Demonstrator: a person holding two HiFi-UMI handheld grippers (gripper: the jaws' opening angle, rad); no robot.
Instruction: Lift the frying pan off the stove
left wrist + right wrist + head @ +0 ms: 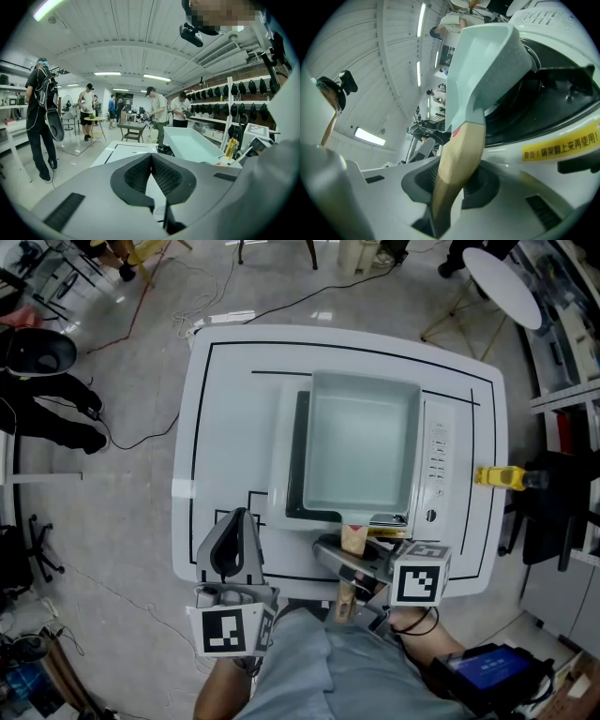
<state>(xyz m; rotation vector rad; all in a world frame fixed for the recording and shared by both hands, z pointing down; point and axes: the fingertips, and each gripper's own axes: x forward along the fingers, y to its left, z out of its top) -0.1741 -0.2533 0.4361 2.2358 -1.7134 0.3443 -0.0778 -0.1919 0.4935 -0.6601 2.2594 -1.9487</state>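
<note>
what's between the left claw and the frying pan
Head view: only bare white tabletop with black lines, then the stove rim, lies between left claw and frying pan.

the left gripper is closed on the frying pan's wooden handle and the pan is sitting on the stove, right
No, it is the right gripper that is closed on the wooden handle, as the right gripper view shows. The left gripper is shut on nothing in its own view. The frying pan does sit on the stove.
</note>
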